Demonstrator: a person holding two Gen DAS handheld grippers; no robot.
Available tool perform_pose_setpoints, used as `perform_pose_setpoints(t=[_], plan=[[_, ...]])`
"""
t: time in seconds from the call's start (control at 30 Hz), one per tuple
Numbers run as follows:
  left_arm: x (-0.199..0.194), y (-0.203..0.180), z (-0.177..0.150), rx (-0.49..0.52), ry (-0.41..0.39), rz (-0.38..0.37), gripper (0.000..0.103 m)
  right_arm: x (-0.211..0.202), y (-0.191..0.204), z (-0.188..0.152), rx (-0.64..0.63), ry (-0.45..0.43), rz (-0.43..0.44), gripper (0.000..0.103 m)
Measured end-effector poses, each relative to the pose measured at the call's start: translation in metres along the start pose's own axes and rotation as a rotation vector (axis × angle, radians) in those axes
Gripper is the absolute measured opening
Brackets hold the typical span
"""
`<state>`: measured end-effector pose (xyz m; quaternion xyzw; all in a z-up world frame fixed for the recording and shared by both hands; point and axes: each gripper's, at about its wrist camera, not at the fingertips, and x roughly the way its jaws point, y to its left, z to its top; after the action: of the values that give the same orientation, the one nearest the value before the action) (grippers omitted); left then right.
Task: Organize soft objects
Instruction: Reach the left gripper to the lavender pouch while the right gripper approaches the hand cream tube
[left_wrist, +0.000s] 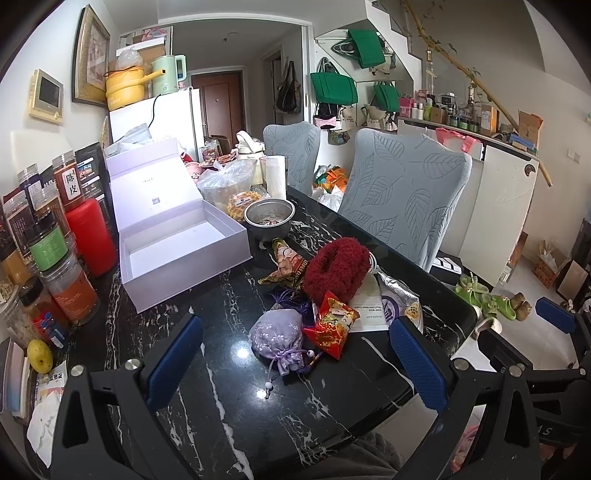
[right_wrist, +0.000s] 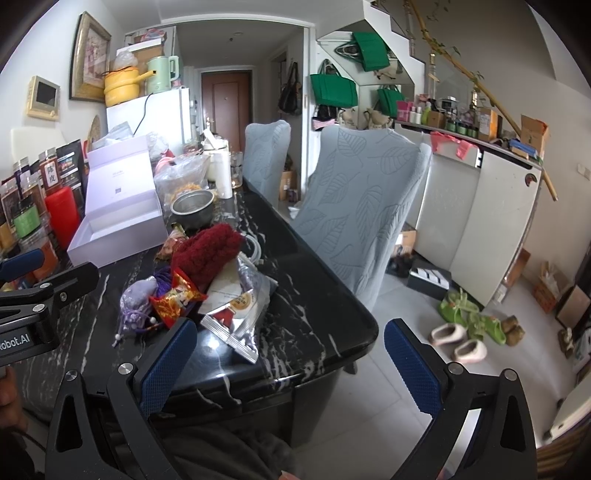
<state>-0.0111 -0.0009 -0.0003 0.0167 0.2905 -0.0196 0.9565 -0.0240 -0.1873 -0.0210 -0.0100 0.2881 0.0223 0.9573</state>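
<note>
My left gripper hangs over the black marble table, jaws spread wide, nothing btwn them. My right gripper is off the table's near corner, jaws also released, empty. Landmark: white open box, empty inside. Soft stuff sits in a pile just right of the box: lilac drawstring pouch nearest me, red snack packet touching it, fuzzy dark-red item behind, silver foil bag at pile's right edge. Steel bowl just behind the box's right corner.
</note>
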Motion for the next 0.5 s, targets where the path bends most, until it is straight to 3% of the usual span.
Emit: perform_pose_setpoints(t=[0.5], plan=[[0.015,0.014,-0.009,-0.031,0.063,-0.034,0.103,0.011,0.006,-0.011,0.001,0.034,0.039,0.103]])
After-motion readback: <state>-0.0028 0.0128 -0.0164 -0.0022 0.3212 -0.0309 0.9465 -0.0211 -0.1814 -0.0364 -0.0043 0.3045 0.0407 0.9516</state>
